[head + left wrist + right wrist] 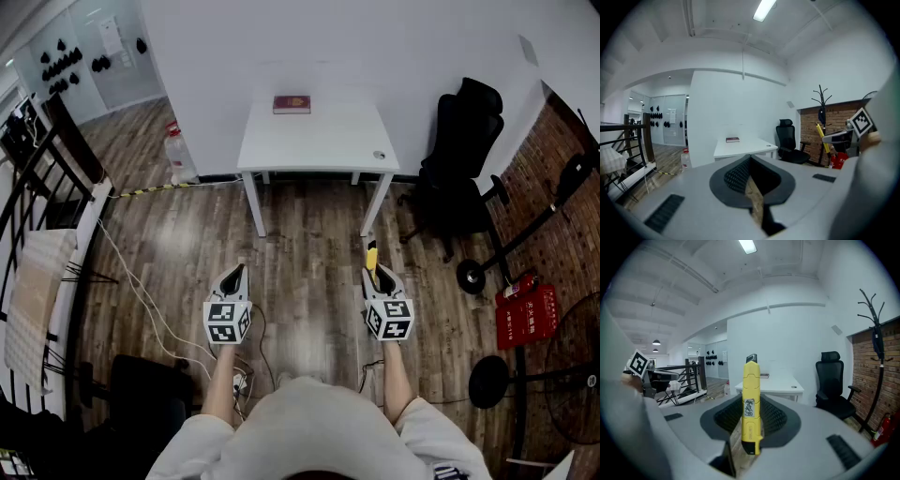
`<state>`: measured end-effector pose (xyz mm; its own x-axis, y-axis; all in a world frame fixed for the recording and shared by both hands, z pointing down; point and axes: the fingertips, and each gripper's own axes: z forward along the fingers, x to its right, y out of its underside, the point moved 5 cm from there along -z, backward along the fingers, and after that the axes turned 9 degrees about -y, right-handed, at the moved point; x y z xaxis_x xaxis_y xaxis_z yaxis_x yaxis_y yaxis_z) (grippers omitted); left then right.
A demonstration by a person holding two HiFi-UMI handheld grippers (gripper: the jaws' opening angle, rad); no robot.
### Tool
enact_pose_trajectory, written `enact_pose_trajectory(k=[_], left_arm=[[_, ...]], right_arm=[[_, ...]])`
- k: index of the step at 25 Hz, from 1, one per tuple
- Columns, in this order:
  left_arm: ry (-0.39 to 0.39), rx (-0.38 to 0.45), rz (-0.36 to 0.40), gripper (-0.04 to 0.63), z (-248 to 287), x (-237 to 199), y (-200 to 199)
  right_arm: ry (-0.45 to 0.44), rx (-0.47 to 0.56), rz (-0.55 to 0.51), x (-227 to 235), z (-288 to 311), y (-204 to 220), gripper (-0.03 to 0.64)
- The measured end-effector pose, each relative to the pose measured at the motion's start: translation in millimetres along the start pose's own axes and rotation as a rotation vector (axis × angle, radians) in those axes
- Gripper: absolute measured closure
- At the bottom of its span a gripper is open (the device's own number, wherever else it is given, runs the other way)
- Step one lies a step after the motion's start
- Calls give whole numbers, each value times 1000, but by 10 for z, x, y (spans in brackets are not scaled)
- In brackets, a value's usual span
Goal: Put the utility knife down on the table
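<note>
A yellow utility knife (750, 380) stands upright between the jaws of my right gripper (752, 404), which is shut on its lower body. In the head view the knife (371, 257) sticks forward out of the right gripper (378, 275), above the wooden floor. The white table (314, 141) stands well ahead against the wall; both grippers are short of it. My left gripper (234, 275) is level with the right one, its jaws together and nothing in them (750, 158). The left gripper view shows the table (743, 146) ahead.
A dark red book (292, 104) lies at the table's far edge and a small round object (379, 156) near its right front corner. A black office chair (464, 159) stands right of the table, a water bottle (178, 155) left of it. Cables run over the floor.
</note>
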<state>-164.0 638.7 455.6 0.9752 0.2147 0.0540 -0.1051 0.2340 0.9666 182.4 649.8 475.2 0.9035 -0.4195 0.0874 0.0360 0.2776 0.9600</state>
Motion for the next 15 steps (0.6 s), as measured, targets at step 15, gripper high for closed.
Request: enact_pose_trajectory(k=[15], left_arm=[[14, -7, 18, 589, 177, 429, -47]], right_arm=[[-23, 4, -8, 281, -19, 34, 506]])
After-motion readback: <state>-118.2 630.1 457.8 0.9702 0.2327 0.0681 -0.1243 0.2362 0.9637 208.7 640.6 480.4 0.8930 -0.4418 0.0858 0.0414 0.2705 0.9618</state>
